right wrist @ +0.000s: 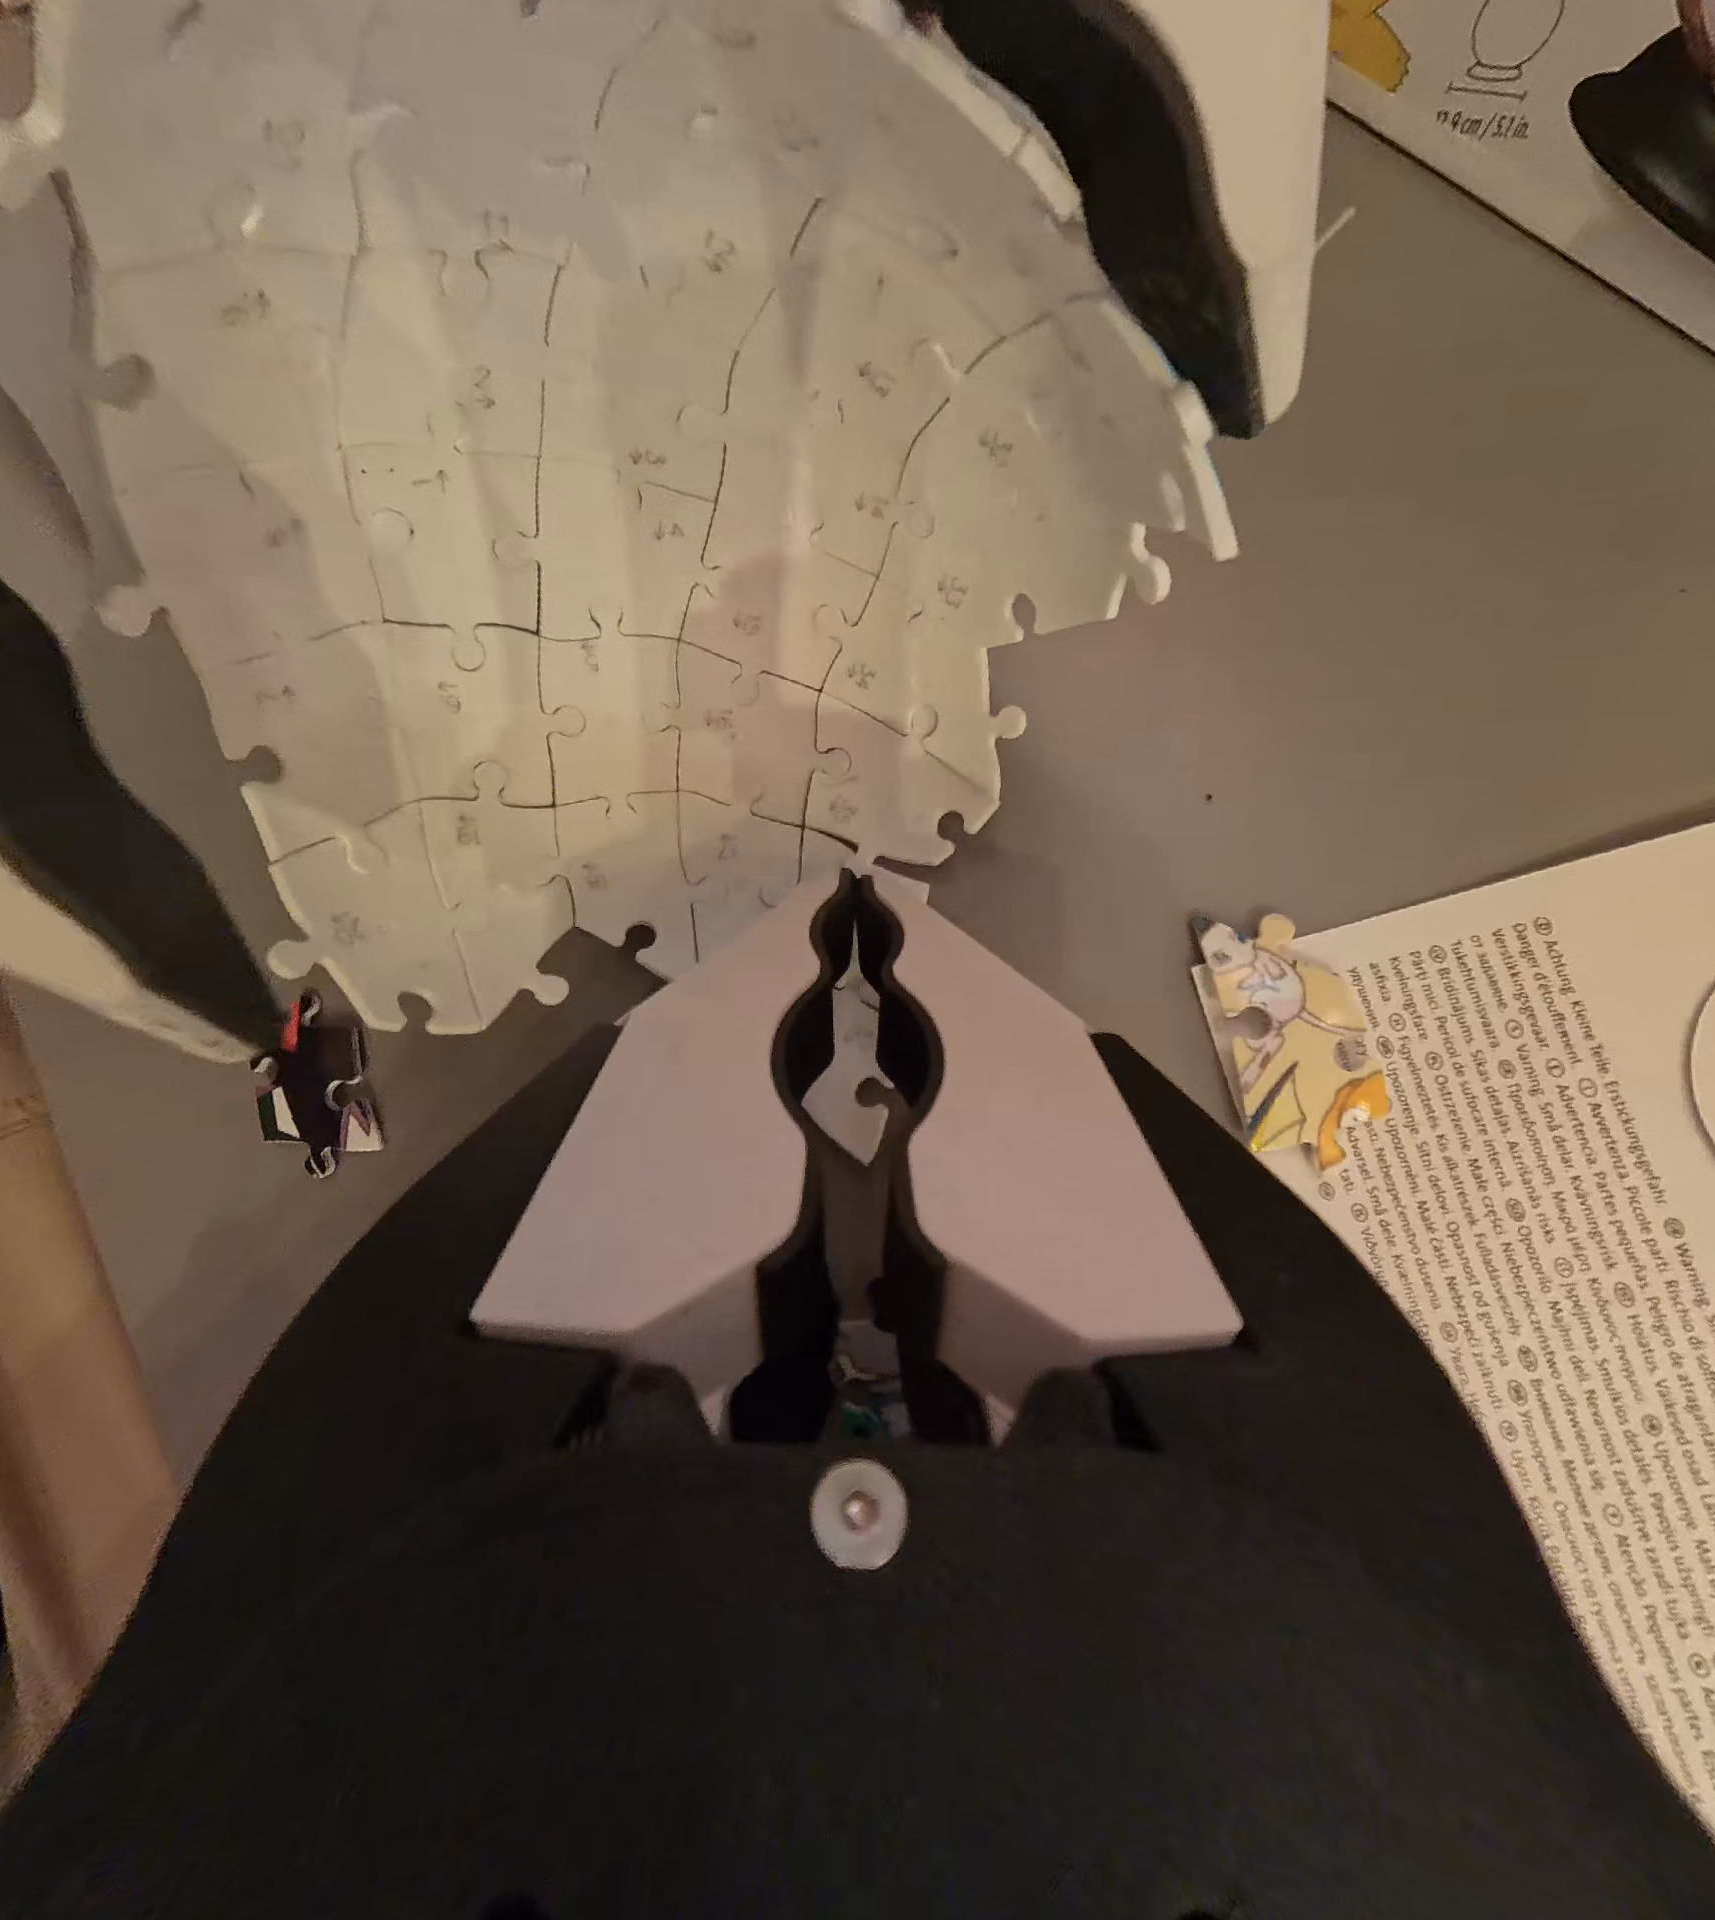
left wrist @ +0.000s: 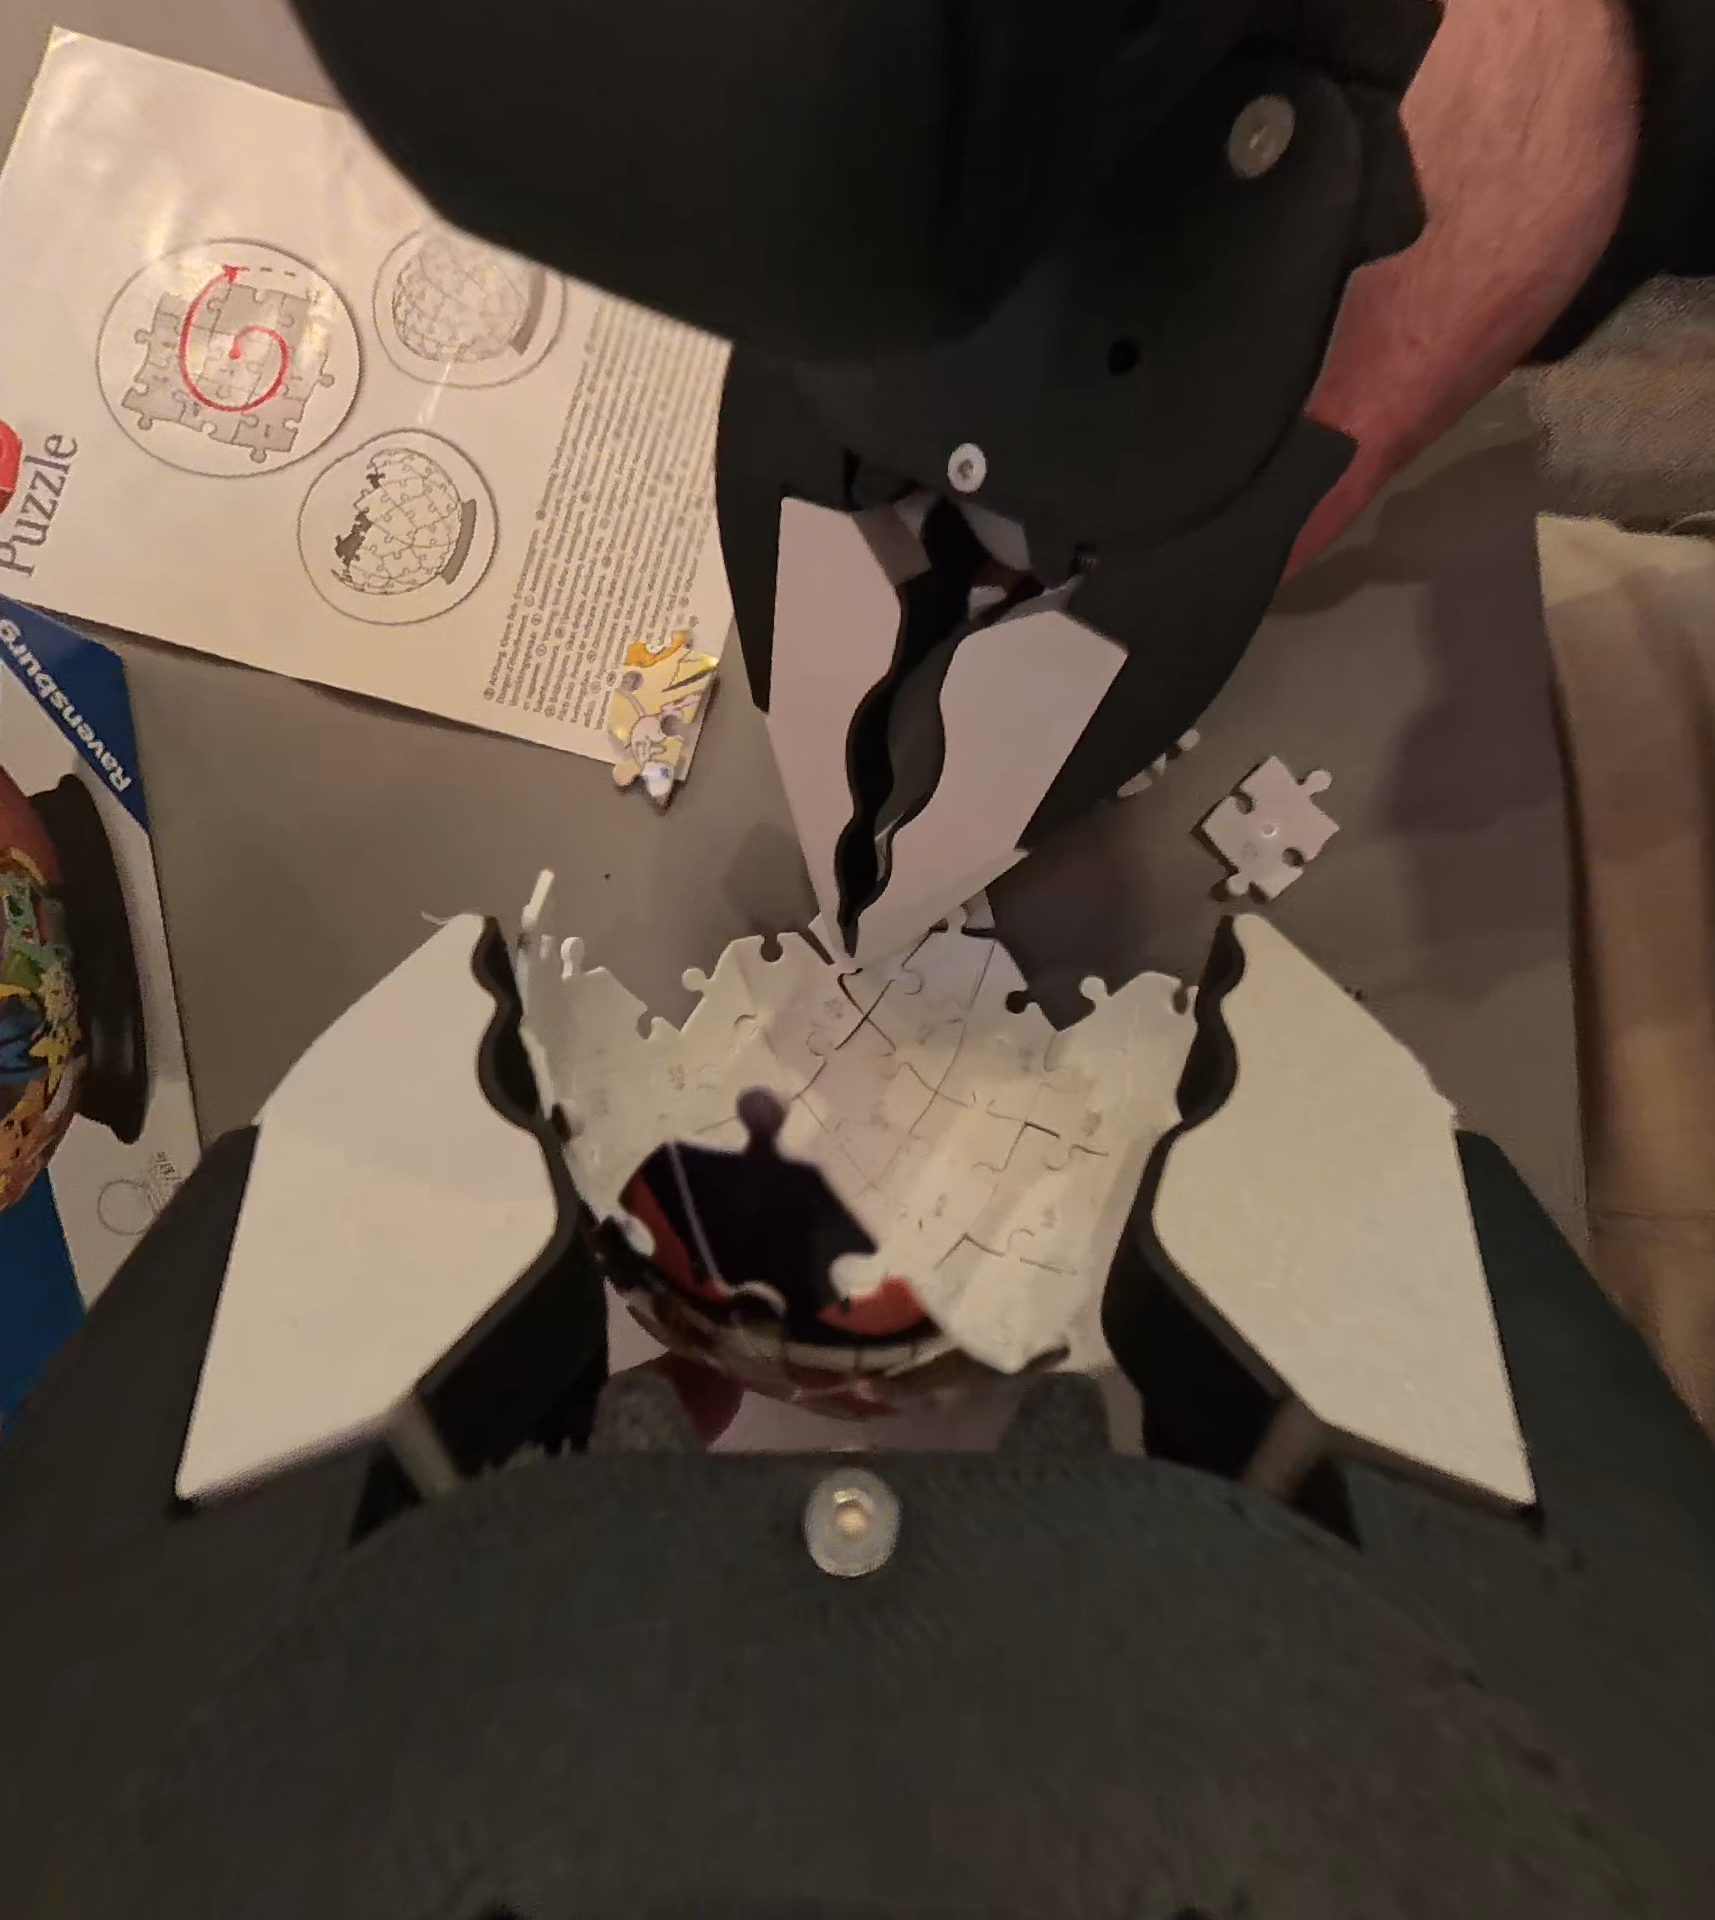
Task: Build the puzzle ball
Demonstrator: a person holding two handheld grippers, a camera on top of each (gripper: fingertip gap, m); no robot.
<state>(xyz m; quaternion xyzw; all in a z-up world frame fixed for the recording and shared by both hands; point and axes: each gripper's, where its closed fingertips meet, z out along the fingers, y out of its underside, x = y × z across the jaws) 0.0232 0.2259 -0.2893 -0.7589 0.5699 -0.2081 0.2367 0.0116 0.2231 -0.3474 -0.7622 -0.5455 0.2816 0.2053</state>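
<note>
Sideways, puzzle ball (left wrist: 936, 1122) hollow faces right gripper (left wrist: 848, 935)

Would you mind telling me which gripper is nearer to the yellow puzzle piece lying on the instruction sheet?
Right. The right gripper hangs just beside the yellow puzzle piece, tips at the puzzle shell's rim; the left gripper clasps the shell, farther off.

Print on leaflet (left wrist: 333, 395), box (left wrist: 32, 935) (numbered piece backs).

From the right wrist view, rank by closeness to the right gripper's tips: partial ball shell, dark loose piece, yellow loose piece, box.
1. Partial ball shell: touching the right gripper tips.
2. Yellow loose piece, right, and dark loose piece, left: too close to call.
3. Box: far upper right.
</note>
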